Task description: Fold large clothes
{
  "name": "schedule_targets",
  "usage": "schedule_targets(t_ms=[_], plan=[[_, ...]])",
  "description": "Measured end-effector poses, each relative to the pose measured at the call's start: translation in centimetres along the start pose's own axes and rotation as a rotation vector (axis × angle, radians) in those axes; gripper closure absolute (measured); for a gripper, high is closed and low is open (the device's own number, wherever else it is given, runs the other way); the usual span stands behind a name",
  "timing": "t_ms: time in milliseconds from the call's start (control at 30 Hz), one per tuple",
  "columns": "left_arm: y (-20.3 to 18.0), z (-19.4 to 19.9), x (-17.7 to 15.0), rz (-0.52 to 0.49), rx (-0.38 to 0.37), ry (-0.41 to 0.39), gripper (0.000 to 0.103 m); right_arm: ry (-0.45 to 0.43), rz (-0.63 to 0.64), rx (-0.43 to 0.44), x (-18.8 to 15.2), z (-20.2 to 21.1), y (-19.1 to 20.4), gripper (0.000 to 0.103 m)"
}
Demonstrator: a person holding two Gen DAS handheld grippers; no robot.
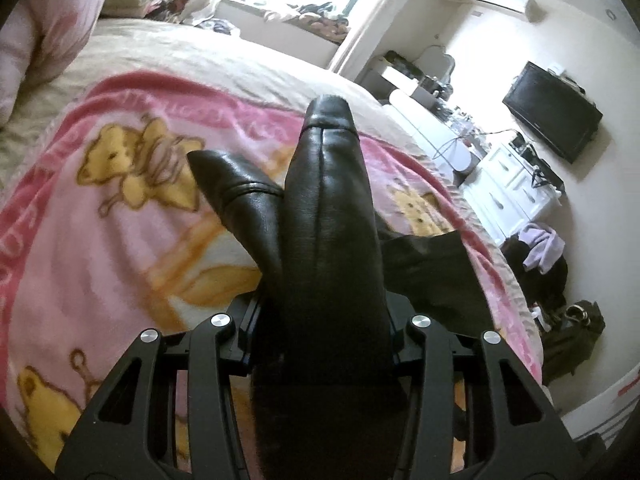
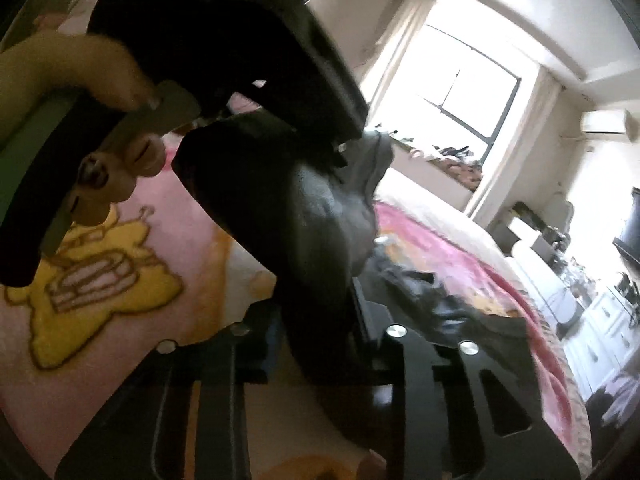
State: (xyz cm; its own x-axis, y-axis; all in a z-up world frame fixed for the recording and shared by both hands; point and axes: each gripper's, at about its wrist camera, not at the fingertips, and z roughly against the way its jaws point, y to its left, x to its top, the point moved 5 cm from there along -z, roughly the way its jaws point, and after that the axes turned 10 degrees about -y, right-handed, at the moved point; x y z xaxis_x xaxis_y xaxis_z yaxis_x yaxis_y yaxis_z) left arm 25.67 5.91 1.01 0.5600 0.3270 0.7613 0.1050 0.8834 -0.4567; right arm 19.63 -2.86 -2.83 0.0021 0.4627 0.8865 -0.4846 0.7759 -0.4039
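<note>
A bed covered by a pink blanket [image 1: 120,240] printed with yellow teddy bears fills both views, with a bright window [image 2: 472,92] and a white dresser [image 1: 516,184] beyond. A black leather garment [image 1: 332,216], probably a jacket, is lifted above the blanket. The left gripper [image 1: 320,332] has its jaws pinching a thick fold of it, with two sleeve-like ends sticking out forward. The right gripper [image 2: 316,344] has its jaws closed on another dark bunch of the same garment; more of it lies crumpled on the blanket to the right. A hand [image 2: 104,120] holding the left tool shows in the right view. To fold well from here, it seems best to keep both grips firm, draw the two held edges apart until the leather hangs flat, then lower it evenly so the sleeves lie inside without creasing.
</note>
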Motion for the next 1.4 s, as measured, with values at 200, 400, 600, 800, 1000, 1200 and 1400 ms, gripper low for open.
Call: schedule_targets(t_ms=[200,400,600,800,1000,1200,1400], plan=[[-5.8,-0.2,1.4,-0.076,-0.026,-0.019,0.064,-0.044,-0.115,-0.090,-0.1,2.3,-4.9,0.084],[-12.1,-1.6,1.2,-0.167,-0.063,-0.007,0.061,-0.047,-0.255,-0.164,-1.7,5.7,-8.5,0.086],[-17.3,-4.1,-0.6,-0.226,-0.095,0.028,0.058,-0.009,-0.414,-0.209,-4.9,7.5,-12.4,0.086],[-20.5,-6.6,-2.4,-0.253,-0.113,0.080,0.052,0.044,-0.581,-0.197,-7.6,7.7,-13.8,0.086],[-22.6,-8.1,-3.1,-0.242,-0.152,0.136,0.043,0.116,-0.914,-0.120,-12.4,7.4,-16.2,0.086],[-19.7,-4.4,-0.8,-0.245,-0.116,-0.002,0.030,0.160,-1.290,0.008,-16.6,7.2,-17.1,0.078],[-10.7,-7.7,-6.3,-0.179,0.082,0.136,0.030,0.202,-1.379,0.058,-16.5,7.2,-17.7,0.050]])
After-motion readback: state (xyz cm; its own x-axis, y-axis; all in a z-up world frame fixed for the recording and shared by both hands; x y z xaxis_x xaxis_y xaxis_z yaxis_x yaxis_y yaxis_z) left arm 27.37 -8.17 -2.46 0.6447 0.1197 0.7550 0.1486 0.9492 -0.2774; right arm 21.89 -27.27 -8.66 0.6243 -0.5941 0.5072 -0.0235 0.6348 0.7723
